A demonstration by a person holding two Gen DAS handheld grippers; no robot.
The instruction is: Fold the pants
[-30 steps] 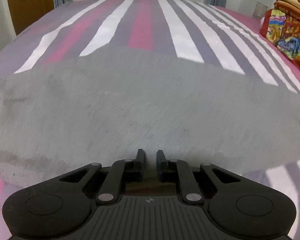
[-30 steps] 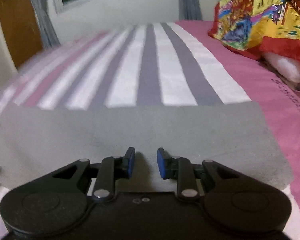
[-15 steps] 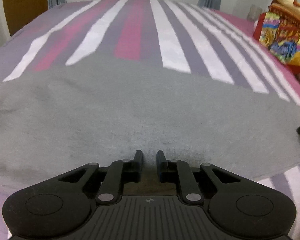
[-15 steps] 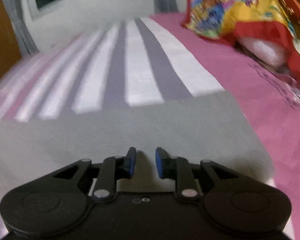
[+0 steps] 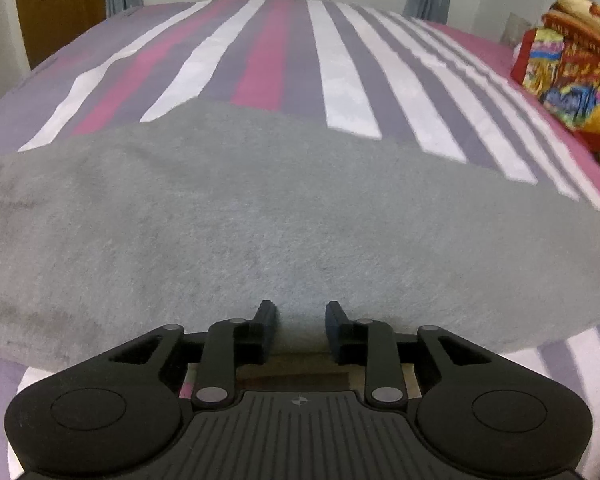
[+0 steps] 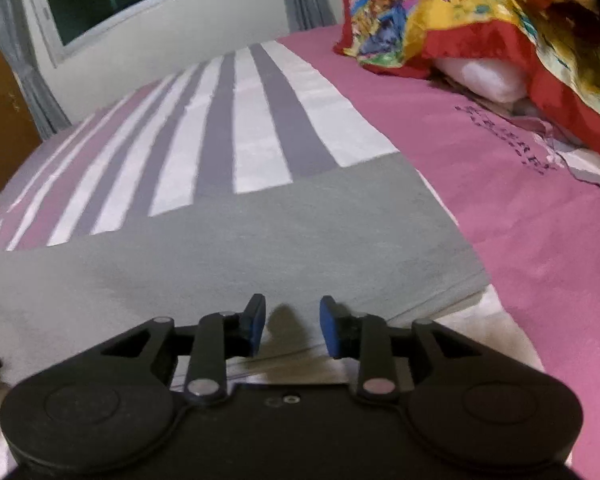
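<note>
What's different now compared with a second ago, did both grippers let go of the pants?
Yes. The left gripper and right gripper have just been opening; each now shows a clear gap with nothing pinched. The right view has tilted. The grey pants stay folded flat on the striped bedsheet.

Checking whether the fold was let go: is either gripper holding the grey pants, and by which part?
Nothing is held. The left gripper and right gripper have just been opening; the grey pants lie flat on the bed.
</note>
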